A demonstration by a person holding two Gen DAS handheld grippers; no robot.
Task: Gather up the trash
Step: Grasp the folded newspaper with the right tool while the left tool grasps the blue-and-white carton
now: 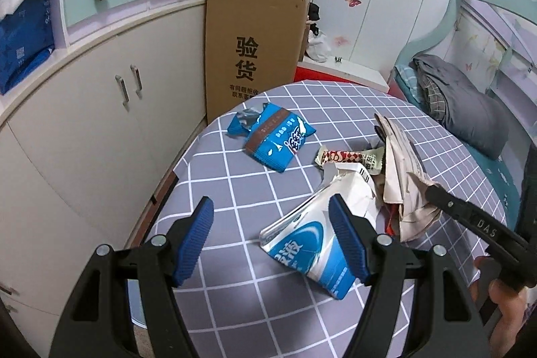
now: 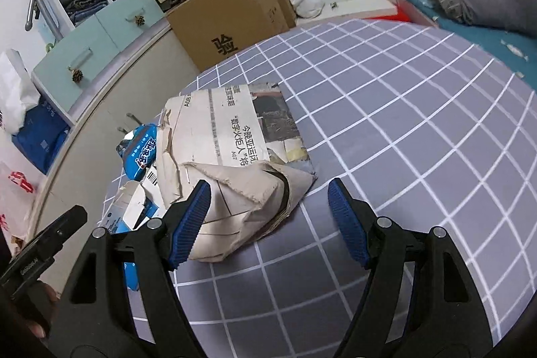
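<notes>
Both grippers were spread and empty: left gripper (image 1: 271, 240) risked pinching only the silver-blue pouch (image 1: 298, 244) edge under its right finger, while the right gripper (image 2: 268, 217) risked tearing the folded newspaper (image 2: 231, 163) corner beside its left finger.

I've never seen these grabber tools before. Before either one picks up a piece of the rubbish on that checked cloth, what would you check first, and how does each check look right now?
1. Left gripper open and empty: ok.
2. Right gripper open and empty: ok.
3. Silver and blue pouch centred between the left gripper's pads: not ok, it lies by the right pad only.
4. Folded newspaper centred in the right gripper: not ok, it sits towards the left pad.
5. Blue snack wrapper lying free of the other pieces: ok.
6. Bin or bag ready for the trash: cannot tell, none in view.
</notes>
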